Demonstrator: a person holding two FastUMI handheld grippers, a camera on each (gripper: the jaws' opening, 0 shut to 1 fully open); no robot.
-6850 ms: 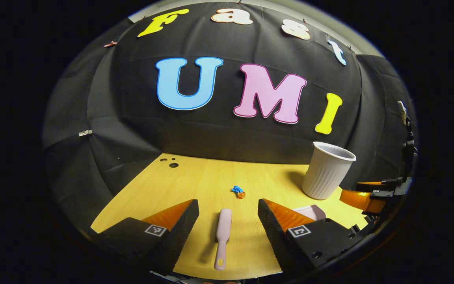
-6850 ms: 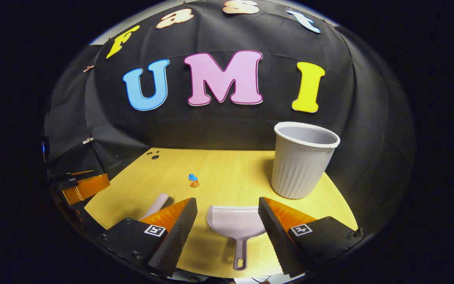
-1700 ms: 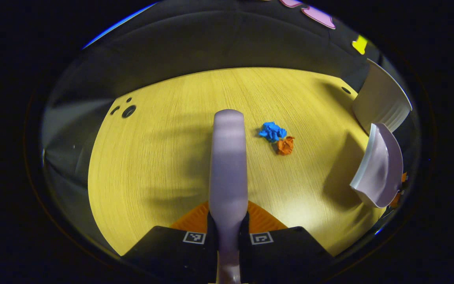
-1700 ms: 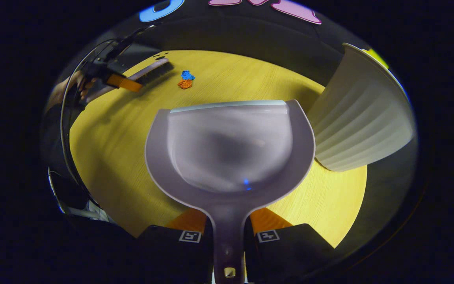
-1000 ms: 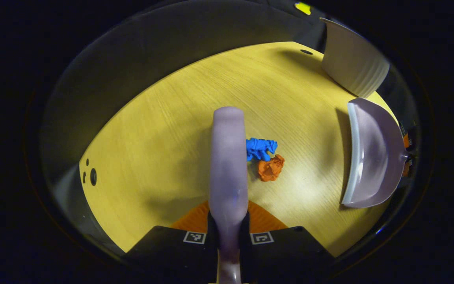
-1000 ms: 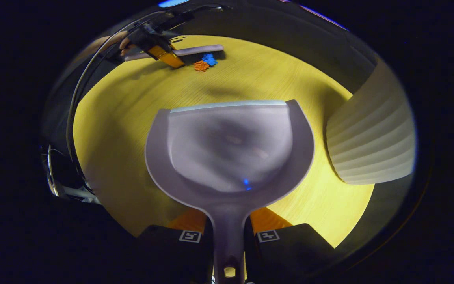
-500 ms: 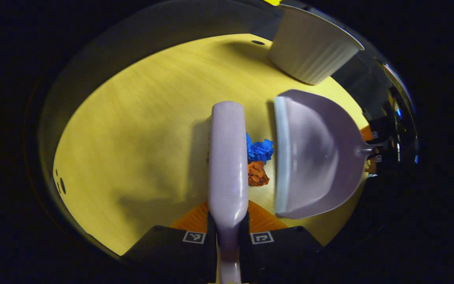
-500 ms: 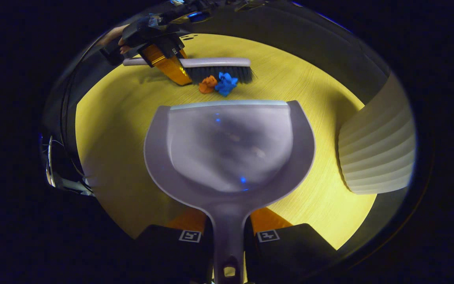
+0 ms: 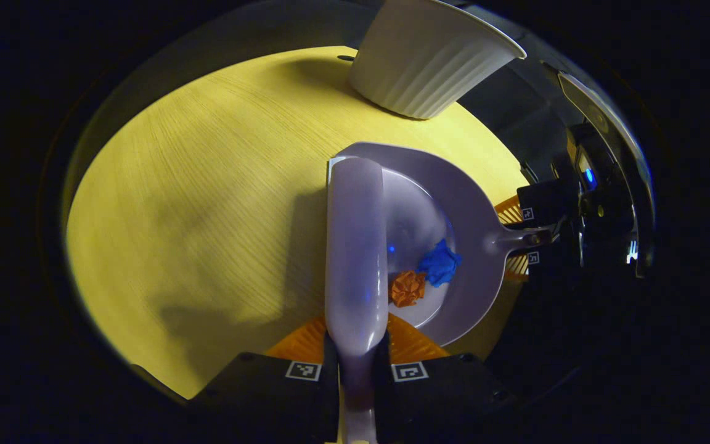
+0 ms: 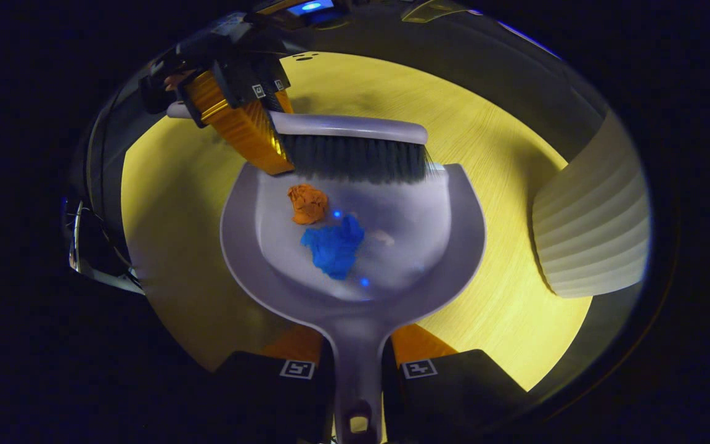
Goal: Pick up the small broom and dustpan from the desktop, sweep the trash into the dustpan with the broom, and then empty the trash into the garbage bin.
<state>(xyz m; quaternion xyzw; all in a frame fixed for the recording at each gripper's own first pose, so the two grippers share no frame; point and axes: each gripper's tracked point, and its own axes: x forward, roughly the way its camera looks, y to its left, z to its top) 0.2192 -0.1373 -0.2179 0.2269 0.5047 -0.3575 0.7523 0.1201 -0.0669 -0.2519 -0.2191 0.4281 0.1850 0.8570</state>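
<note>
My left gripper (image 9: 355, 364) is shut on the handle of the pale lilac broom (image 9: 355, 246), whose dark bristles (image 10: 355, 159) rest at the dustpan's front lip. My right gripper (image 10: 358, 370) is shut on the handle of the lilac dustpan (image 10: 453, 246), which lies flat on the yellow desktop (image 9: 195, 185). Inside the pan lie a crumpled orange scrap (image 10: 307, 203) and a crumpled blue scrap (image 10: 334, 245). In the left gripper view the same scraps, orange (image 9: 408, 288) and blue (image 9: 439, 264), sit in the dustpan (image 9: 472, 203) just right of the broom. The left gripper (image 10: 232, 98) also appears at the upper left of the right gripper view.
A white ribbed garbage bin (image 9: 426, 58) stands on the desktop beyond the dustpan; in the right gripper view the bin (image 10: 589, 228) is close on the right. The desktop's edge curves round to the left and front.
The broom has swept right against the dustpan, and both scraps have gone from the desktop into the pan. The dustpan has closed in under the bristles.
</note>
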